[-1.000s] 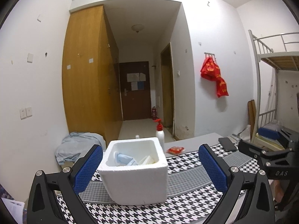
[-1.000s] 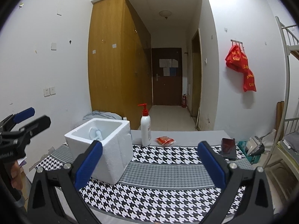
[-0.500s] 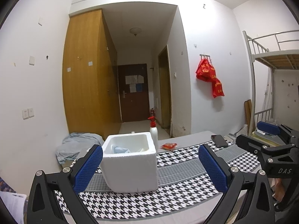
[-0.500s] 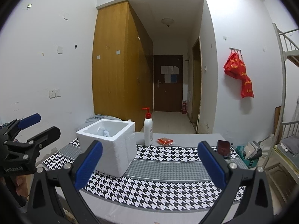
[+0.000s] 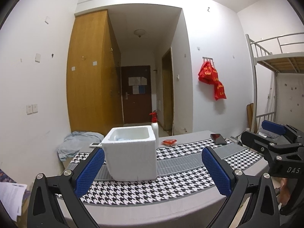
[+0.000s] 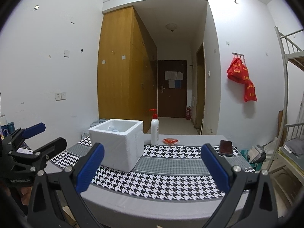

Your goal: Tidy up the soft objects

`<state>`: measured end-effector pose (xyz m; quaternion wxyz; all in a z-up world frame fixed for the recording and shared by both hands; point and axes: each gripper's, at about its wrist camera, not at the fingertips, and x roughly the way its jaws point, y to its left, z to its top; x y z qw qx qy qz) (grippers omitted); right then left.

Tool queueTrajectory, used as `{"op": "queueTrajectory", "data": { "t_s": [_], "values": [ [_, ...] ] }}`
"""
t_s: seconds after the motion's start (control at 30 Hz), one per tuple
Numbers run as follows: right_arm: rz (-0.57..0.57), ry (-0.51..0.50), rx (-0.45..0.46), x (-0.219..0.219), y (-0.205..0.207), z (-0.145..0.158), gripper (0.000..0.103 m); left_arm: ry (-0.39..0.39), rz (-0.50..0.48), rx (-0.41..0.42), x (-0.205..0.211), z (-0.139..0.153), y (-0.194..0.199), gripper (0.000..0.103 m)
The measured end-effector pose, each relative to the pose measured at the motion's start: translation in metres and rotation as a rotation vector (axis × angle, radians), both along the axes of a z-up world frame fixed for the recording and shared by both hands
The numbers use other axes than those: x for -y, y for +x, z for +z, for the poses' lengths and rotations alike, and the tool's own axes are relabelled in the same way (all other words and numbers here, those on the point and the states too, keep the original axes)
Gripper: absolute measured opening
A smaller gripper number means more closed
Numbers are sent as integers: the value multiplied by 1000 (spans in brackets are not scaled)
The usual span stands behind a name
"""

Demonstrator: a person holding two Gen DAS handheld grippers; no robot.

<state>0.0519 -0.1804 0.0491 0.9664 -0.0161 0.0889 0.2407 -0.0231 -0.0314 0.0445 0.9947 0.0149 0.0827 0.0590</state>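
Left wrist: foam box (image 5: 132, 156) contents obscured.

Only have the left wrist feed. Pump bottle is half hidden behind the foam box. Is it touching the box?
Observer: No. In the right wrist view the pump bottle stands upright with a gap between it and the foam box.
Operator: Anything in the box from that side?
Observer: A pale looped item near the far wall; I cannot tell what it is.
Operator: Left gripper from outside?
Observer: The left gripper is open, with nothing between its fingers.
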Motion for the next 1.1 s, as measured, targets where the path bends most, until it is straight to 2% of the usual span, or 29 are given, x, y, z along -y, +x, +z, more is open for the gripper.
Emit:
{"op": "queueTrajectory", "data": {
  "t_s": [0.73,1.1],
  "values": [
    [-3,5,3,1,-40,-39,103,-27,9,11,2,-52,-35,102],
    [14,-19,-1,-5,-47,-53,103,-55,15,-1,-6,-62,-42,102]
  ]
}}
